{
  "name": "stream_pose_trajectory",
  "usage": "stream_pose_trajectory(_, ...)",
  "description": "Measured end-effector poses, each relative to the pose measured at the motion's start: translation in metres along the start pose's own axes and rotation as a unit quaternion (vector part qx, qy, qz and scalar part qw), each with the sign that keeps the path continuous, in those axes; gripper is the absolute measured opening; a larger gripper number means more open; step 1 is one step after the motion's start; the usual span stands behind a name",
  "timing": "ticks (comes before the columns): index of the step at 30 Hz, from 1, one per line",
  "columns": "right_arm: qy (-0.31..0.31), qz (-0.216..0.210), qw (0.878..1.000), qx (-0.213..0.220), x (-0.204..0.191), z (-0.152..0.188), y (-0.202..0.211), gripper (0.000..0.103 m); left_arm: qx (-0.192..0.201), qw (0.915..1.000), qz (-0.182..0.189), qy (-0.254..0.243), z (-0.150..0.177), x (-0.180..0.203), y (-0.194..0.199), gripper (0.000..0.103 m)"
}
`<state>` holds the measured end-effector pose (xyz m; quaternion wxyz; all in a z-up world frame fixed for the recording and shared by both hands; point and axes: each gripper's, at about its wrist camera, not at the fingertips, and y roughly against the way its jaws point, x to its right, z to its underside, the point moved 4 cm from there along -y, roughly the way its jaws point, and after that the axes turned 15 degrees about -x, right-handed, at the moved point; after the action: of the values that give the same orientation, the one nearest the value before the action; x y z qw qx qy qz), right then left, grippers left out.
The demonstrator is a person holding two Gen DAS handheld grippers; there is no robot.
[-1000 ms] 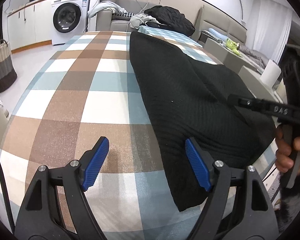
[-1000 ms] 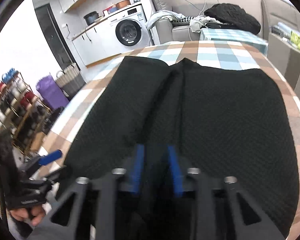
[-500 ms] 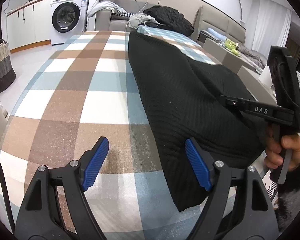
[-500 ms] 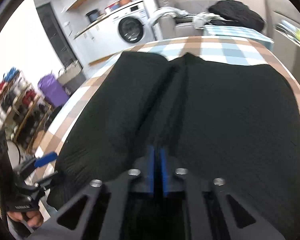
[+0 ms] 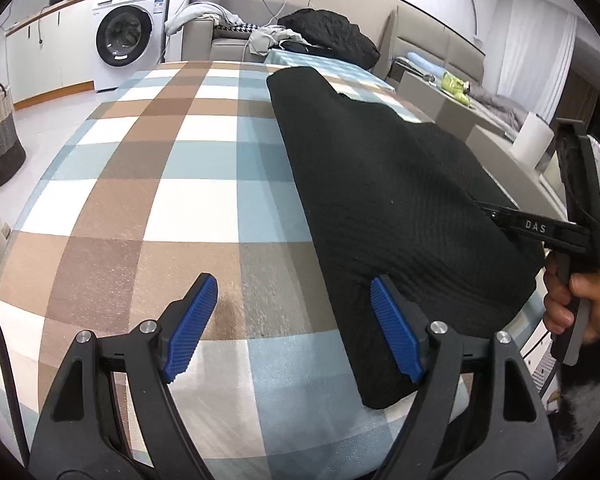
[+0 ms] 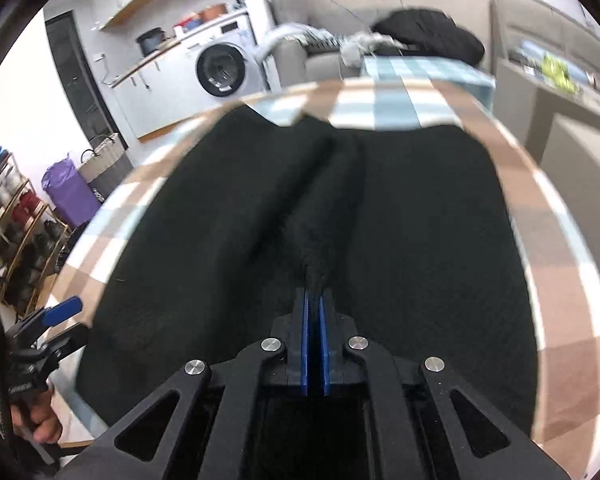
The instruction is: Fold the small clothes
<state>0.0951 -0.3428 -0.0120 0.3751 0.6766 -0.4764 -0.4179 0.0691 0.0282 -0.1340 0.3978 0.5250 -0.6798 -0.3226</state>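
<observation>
**Right jaws now clamped on the cloth**

Closing since a second ago, the right gripper (image 6: 314, 312) pinches a ridge of the black knitted garment (image 5: 384, 200), which lies lengthwise along the checked table's (image 5: 172, 208) right edge. Left gripper (image 5: 292, 320), jaws wide, straddles its near-left border.

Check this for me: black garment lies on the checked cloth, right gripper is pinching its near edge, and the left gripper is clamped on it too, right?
Not quite. The left gripper is open over the checked cloth, holding nothing, as the left wrist view shows. The right gripper does pinch the black garment.
</observation>
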Motion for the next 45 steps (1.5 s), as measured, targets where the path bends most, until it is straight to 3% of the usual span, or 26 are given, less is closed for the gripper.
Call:
stream_pose_trajectory(3,-0.009,-0.016,1.000,0.009,0.003,0.000,0.008,0.012,-0.002,1.0000,-0.004,-0.004,0.000,0.001,-0.002,0.077)
stream_pose_trajectory(6,-0.023,-0.046,0.999,0.011,0.007,-0.004,0.012,0.026,-0.003,1.0000,-0.002,-0.004,0.001,0.001,-0.003,0.077)
stream_pose_trajectory(9,-0.031,-0.054,0.998,0.010,0.006,-0.008,0.015,0.027,-0.003,1.0000,-0.002,-0.004,0.001,0.000,-0.003,0.077)
stream_pose_trajectory(11,-0.026,-0.084,0.996,0.012,-0.002,-0.013,0.020,0.030,-0.003,1.0000,-0.002,-0.003,0.000,0.000,-0.003,0.077)
stream_pose_trajectory(13,-0.019,-0.105,0.994,0.013,-0.013,-0.020,0.022,0.041,-0.003,1.0000,-0.001,-0.001,0.000,0.000,-0.002,0.077)
stream_pose_trajectory(14,-0.012,-0.108,0.994,0.010,-0.019,-0.024,0.019,0.042,-0.002,1.0000,-0.002,-0.001,0.000,0.000,-0.002,0.077)
stream_pose_trajectory(18,-0.011,-0.095,0.995,-0.008,-0.031,-0.035,0.005,0.042,-0.001,1.0000,-0.002,0.000,0.000,-0.002,-0.001,0.077)
stream_pose_trajectory(22,0.013,-0.042,0.999,-0.025,-0.037,-0.035,-0.005,0.036,0.000,1.0000,-0.002,-0.002,0.000,-0.003,0.000,0.077)
stream_pose_trajectory(27,0.005,0.017,1.000,0.026,-0.027,-0.027,0.026,0.037,0.001,1.0000,-0.005,-0.002,0.000,-0.004,0.000,0.077)
stream_pose_trajectory(30,0.019,-0.010,0.999,0.044,-0.029,-0.018,0.041,0.037,0.002,1.0000,-0.005,0.000,0.000,-0.005,0.001,0.077)
stream_pose_trajectory(33,0.054,-0.066,0.996,0.020,-0.040,-0.009,0.033,0.031,0.004,1.0000,-0.005,0.002,0.000,-0.007,0.002,0.077)
stream_pose_trajectory(35,0.057,-0.052,0.997,0.000,-0.037,-0.008,0.018,0.029,0.004,1.0000,-0.007,0.003,-0.001,-0.008,0.002,0.077)
stream_pose_trajectory(37,0.018,-0.036,0.999,-0.023,-0.018,-0.011,0.002,0.029,0.005,1.0000,-0.007,0.003,0.000,-0.008,0.003,0.077)
stream_pose_trajectory(41,-0.016,-0.039,0.999,-0.017,0.000,-0.010,0.007,0.025,0.003,1.0000,-0.006,0.005,-0.001,-0.010,0.001,0.077)
stream_pose_trajectory(45,-0.007,-0.085,0.996,-0.006,-0.012,-0.012,0.017,0.028,0.004,1.0000,-0.005,0.004,-0.002,-0.010,0.001,0.077)
